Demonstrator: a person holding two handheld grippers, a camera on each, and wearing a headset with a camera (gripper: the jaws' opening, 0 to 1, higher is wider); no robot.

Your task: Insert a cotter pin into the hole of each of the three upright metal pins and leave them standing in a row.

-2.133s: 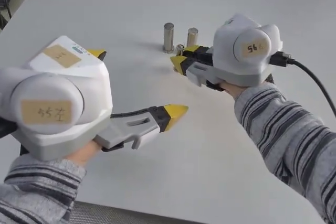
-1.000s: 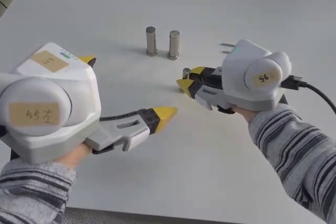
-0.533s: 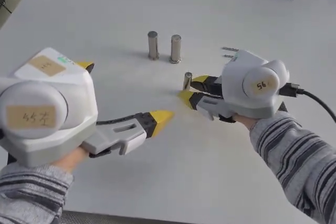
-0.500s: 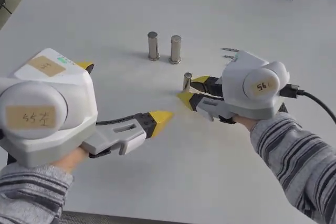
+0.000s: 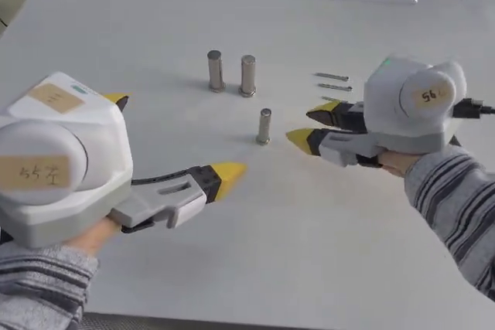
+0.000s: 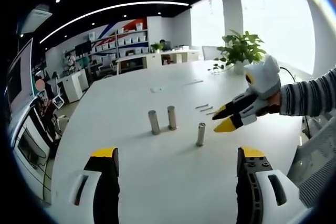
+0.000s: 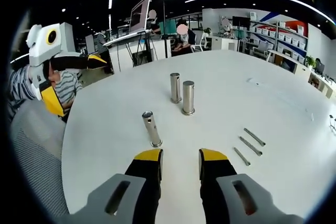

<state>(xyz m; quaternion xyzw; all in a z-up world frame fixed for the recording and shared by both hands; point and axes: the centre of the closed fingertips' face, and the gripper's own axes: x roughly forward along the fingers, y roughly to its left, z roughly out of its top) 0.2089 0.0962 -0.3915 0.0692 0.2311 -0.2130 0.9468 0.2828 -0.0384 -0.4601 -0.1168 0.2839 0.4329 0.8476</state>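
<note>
Right gripper had drawn back to my right since half a second earlier, when its yellow tips sat just beside the short upright steel pin; that pin stood free on the white table, nothing touching it. In the right gripper view the jaws were parted by a narrow gap with nothing between them. Left gripper hung low on the near left with its jaws spread wide and empty, well apart from the work; I judged it was kept ready to steady a pin. Two taller steel pins stood close side by side behind the short one, which sat forward of them and off their line, probably to give it working room. Cross-holes near the pin tops showed in the right gripper view, all of them unfilled. Three thin grey cotter pins lay flat on the table just beyond the right gripper's tips, which I took as the reason for its retreat: fetching the first one. No insertion done yet; the row would need straightening.
</note>
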